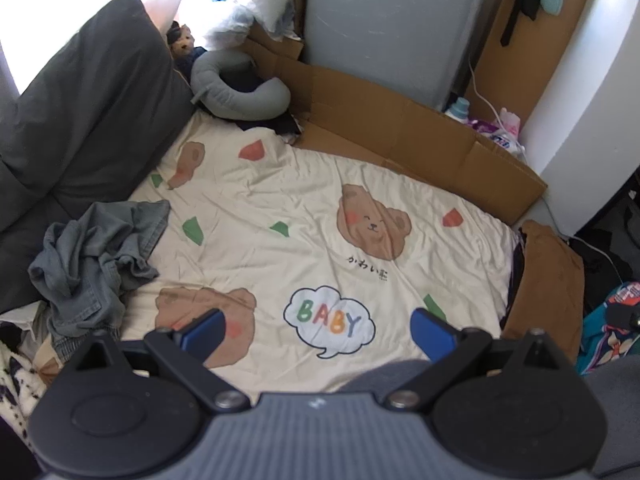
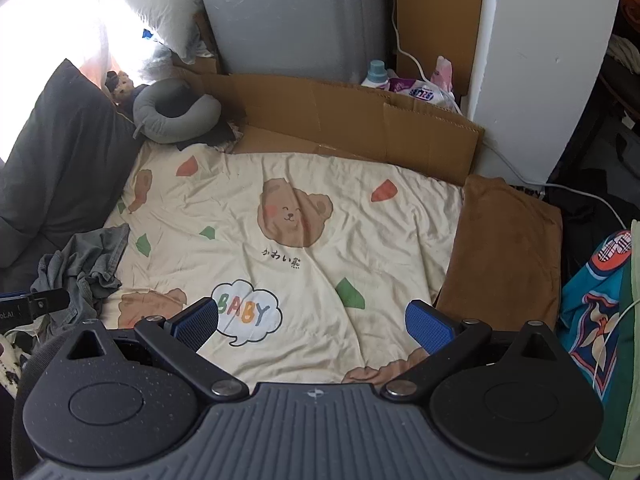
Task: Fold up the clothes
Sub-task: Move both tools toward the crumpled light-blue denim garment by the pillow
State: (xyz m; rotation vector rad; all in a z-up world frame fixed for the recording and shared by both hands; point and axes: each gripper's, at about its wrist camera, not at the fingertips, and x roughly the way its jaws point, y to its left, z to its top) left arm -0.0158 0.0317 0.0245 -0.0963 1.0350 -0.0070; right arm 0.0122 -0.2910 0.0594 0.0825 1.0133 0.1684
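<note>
A crumpled grey-blue denim garment point(image 1: 94, 260) lies in a heap at the left edge of the cream bear-print bedspread point(image 1: 280, 208); the right wrist view shows the garment point(image 2: 82, 268) at its left too. A folded brown garment point(image 2: 504, 252) rests flat at the bed's right edge, also visible as the brown garment point(image 1: 548, 280). My left gripper point(image 1: 320, 330) hovers open above the "BABY" print with nothing between its blue pads. My right gripper point(image 2: 314, 326) is open as well, empty, over the bedspread point(image 2: 320, 208). Part of the left gripper point(image 2: 32, 304) shows at the left.
A dark grey pillow point(image 1: 84, 120) and a grey neck pillow point(image 1: 236, 88) lie at the head of the bed. Flattened cardboard point(image 1: 400, 128) lines the far side before a grey cabinet point(image 1: 392, 28). Colourful teal fabric point(image 2: 600, 292) is piled at the right.
</note>
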